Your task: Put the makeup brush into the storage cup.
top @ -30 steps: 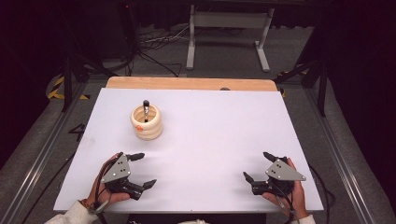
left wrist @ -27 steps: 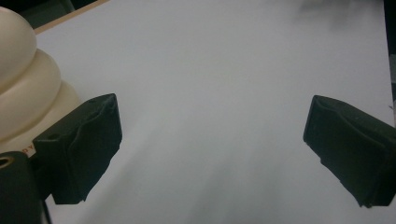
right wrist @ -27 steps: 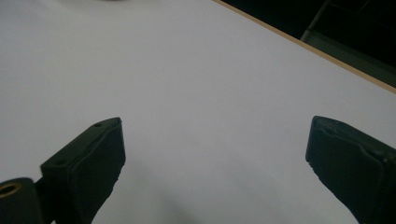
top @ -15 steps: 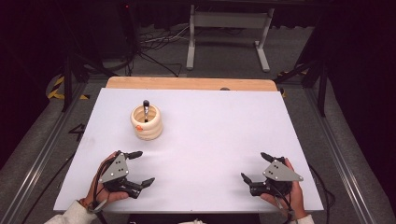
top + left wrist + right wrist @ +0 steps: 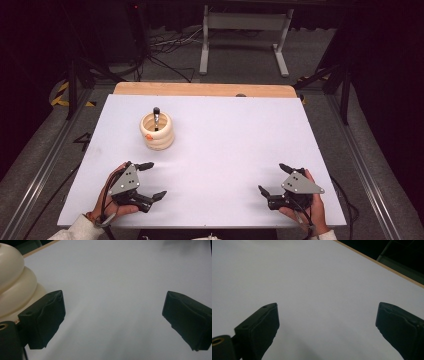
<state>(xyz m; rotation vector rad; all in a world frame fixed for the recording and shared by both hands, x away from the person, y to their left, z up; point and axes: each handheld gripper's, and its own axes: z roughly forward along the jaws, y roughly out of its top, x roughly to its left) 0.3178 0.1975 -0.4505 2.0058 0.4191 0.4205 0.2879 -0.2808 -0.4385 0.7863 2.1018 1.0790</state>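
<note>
Cream ring stack [image 5: 157, 132], smooth and bulging, around a dark-tipped peg [image 5: 156, 116], stands upright on the left far part of the matte white table [image 5: 235, 150]; left gripper [image 5: 149, 180], jaws spread wide and empty, lies near it; right gripper [image 5: 274, 179], likewise released, rests well apart; a wooden edge strip [image 5: 200, 89] borders grey floor [image 5: 240, 55] with cables [image 5: 165, 42] and a metal stand [image 5: 245, 22].

- A white bench [image 5: 240, 150] has a bare wooden strip [image 5: 200, 89] along its far edge.
- The grey floor [image 5: 240, 55] beyond it carries a tangle of black cables [image 5: 165, 42].
- A grey metal stand [image 5: 245, 30] rests there.
- The surrounding room is dark.
</note>
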